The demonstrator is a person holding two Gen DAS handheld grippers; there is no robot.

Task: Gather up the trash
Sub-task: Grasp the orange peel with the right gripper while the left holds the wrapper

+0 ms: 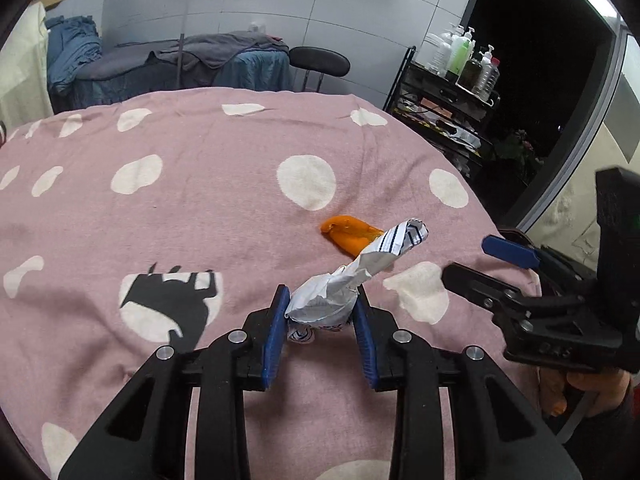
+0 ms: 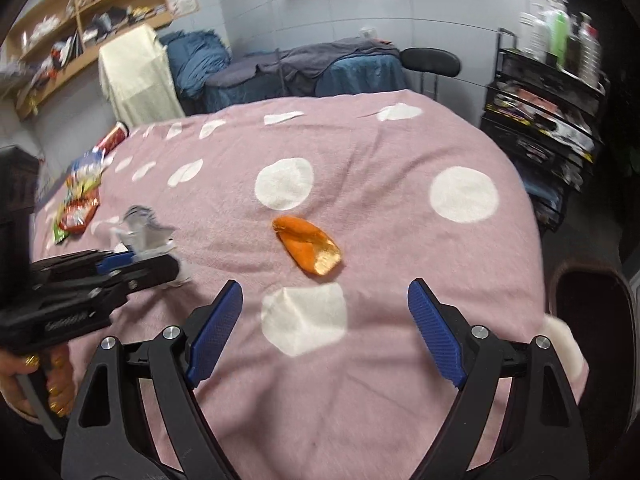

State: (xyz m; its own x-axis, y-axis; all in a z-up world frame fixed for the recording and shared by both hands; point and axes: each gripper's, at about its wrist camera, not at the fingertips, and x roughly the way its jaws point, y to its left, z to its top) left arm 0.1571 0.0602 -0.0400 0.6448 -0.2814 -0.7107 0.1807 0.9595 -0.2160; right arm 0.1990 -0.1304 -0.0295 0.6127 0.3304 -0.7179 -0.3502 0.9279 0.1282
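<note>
Pink blanket (image 1: pixel 208 216) with cream dots spread across the whole bed, a black animal print on one dot at the near left of the left wrist view. Left gripper (image 1: pixel 321 312) clamped on a crumpled white wrapper (image 1: pixel 340 292), blue pads pressed against its bunched lower end; twisted upper end with dark stripes sticking up and to the far right, clear of the blanket. Orange wrapper (image 1: pixel 349 234) flat on the blanket just beyond that twisted tip, partly hidden by it in this view. Right gripper (image 1: pixel 476 264) entering from the right, one blue pad and one black finger spread apart, nothing between them.

From the right wrist view: right gripper (image 2: pixel 325 308) with jaws wide apart, empty, held above a cream patch. Orange wrapper (image 2: pixel 309 246), golden foil showing at its near end, lying a little beyond the fingertips, between a round dot on the far side and the cream patch on the near side. Left gripper (image 2: pixel 136 264) at the left with the white wrapper (image 2: pixel 144 228), blurred. Pile of colourful snack packets (image 2: pixel 80 200) at the far left edge of the bed. Hand (image 2: pixel 44 384) on the left gripper's handle at the near left. Black wire rack (image 2: pixel 540 128) with bottles on top at the far right, wooden shelves (image 2: pixel 80 20) on the far left wall.
</note>
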